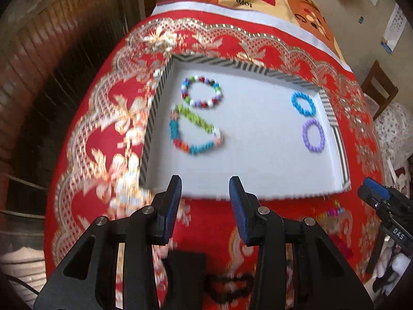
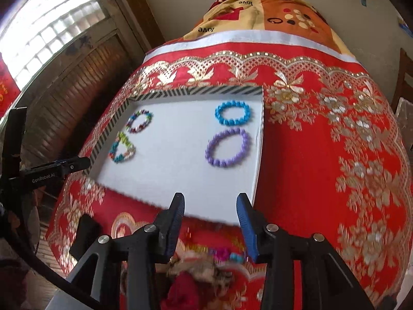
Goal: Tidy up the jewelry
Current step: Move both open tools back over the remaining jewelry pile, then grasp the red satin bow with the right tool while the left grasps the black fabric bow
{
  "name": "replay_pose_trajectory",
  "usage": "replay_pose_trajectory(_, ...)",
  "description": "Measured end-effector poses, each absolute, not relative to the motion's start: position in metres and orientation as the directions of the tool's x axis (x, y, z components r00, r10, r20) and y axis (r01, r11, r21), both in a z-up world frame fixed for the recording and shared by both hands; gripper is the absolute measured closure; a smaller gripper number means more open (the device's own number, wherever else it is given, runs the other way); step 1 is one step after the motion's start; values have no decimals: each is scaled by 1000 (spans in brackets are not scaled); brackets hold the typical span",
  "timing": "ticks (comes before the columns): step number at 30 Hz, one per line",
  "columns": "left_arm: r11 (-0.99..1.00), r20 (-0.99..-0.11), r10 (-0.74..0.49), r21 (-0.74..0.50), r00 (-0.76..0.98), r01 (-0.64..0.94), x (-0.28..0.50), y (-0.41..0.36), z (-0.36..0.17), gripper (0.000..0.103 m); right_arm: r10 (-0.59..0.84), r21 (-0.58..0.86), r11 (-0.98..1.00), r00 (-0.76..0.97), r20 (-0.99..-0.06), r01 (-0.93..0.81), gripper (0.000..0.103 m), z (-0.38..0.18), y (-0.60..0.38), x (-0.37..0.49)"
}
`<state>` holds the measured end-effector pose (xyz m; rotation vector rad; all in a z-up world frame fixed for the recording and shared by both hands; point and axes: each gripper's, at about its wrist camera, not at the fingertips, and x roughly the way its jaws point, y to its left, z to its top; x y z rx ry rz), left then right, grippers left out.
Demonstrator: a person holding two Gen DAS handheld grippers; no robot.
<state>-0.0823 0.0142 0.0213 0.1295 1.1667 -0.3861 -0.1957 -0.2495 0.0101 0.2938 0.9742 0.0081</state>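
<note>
Tool (image 2: 210,219) above round-beaded bracelets (image 2: 228,146)

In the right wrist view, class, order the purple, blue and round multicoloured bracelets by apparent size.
1. purple bracelet, largest
2. blue bracelet
3. round multicoloured bracelet, smallest

The purple one lies nearer the camera than the blue one, so their true order is unsure.

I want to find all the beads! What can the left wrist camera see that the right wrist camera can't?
Only the left wrist view: a wooden chair and a wall calendar.

Only the right wrist view: a bright window and loose beads on the cloth near the jaws.

Both: the white tray holding four bracelets, namely multicolour, green-and-teal, blue and purple, on the red tablecloth.
</note>
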Motion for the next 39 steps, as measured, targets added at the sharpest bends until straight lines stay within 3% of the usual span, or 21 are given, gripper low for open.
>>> replay_pose_trajectory(13, 929, -944, -238, -153, 227, 336, -149, 65, -3, 62, 158, 237, 968, 527, -835, 85, 61, 3, -231, -264)
replay_pose_trajectory(15, 931, -945, -246, -169, 216, 324, -155, 73, -5, 60, 174, 257, 962, 518, -837, 91, 61, 0, -230, -273)
replay_pose_trajectory(18, 933, -943, -272, -210, 193, 291, -163, 86, -12, 49, 247, 341, 935, 515, -821, 95, 61, -7, -225, -285)
replay_pose_trajectory(22, 939, -950, -258, -204, 175, 276, -171, 92, -25, 49, 295, 388, 917, 504, -812, 89, 58, -17, -210, -292)
replay_pose_trajectory(24, 939, -951, -257, -204, 170, 277, -173, 91, -29, 49, 310, 403, 911, 491, -814, 92, 51, -26, -204, -290)
replay_pose_trajectory(28, 943, -954, -234, -177, 184, 281, -175, 87, -37, 49, 319, 419, 901, 478, -818, 116, 51, -43, -197, -283)
replay_pose_trajectory(30, 946, -956, -219, -158, 196, 283, -174, 84, -40, 49, 317, 423, 898, 493, -810, 118, 55, -45, -196, -282)
replay_pose_trajectory(32, 947, -958, -206, -143, 201, 286, -173, 81, -44, 49, 311, 413, 905, 504, -806, 101, 68, -44, -193, -282)
replay_pose_trajectory(35, 942, -954, -217, -149, 205, 300, -173, 80, -48, 68, 298, 389, 918, 522, -799, 72, 84, -41, -192, -284)
replay_pose_trajectory(39, 943, -951, -217, -146, 222, 299, -172, 80, -45, 84, 321, 418, 906, 544, -775, 60, 87, -32, -200, -290)
